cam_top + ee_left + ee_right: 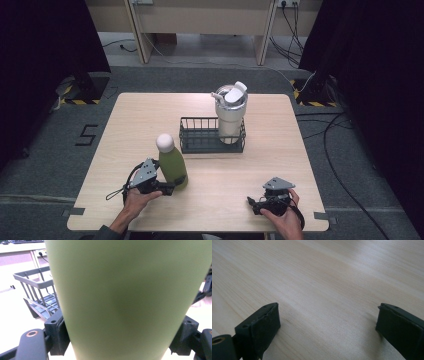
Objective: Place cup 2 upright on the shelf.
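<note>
Two jaws of the left gripper [170, 188] clamped the upright green bottle [172, 162] low down, just front-left of the wire basket [212, 147]; the right gripper [255, 204] sat wide, empty, farther off.

Wore a dark sleeve [102, 233] at the left wrist. Carried 2 black grippers: left gripper [170, 188] and right gripper [251, 202], each topped by a grey 3-cornered plate, trailing black cable, with blocky screwed jaws and a brass-ringed pivot.
</note>
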Available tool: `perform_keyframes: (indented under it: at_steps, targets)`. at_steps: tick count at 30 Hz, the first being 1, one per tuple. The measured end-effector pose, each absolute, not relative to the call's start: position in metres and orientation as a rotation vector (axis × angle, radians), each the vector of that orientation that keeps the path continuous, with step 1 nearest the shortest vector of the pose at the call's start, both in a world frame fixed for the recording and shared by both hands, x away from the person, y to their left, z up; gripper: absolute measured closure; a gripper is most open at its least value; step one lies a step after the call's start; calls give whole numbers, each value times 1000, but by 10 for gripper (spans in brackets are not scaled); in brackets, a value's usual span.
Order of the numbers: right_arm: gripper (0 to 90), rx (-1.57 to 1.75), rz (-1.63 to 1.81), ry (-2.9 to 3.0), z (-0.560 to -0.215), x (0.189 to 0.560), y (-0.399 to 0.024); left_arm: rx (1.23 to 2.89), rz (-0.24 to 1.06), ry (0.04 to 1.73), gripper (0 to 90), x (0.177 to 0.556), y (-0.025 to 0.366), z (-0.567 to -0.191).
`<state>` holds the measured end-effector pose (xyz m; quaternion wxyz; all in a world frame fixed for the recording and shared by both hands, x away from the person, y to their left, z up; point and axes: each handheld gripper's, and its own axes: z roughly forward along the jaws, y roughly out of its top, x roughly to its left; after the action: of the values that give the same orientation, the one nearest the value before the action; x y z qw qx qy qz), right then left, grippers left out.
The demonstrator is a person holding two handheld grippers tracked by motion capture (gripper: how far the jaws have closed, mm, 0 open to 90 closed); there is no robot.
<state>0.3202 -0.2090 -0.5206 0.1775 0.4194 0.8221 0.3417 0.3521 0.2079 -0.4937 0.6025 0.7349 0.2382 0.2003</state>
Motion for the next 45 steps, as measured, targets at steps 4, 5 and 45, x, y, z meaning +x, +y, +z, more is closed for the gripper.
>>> perform_keyframes:
  at_steps: [4, 5, 45]
  targets:
    - [51, 1188, 966, 2327, -521, 320, -209, 1695, 452, 569, 208, 356, 210, -487]
    - [51, 1188, 966, 2327, -521, 320, -209, 1699, 457, 570, 208, 356, 210, -486]
    - [45, 1184, 964, 2329, -521, 321, -209, 1718, 436, 585, 208, 408, 196, -412]
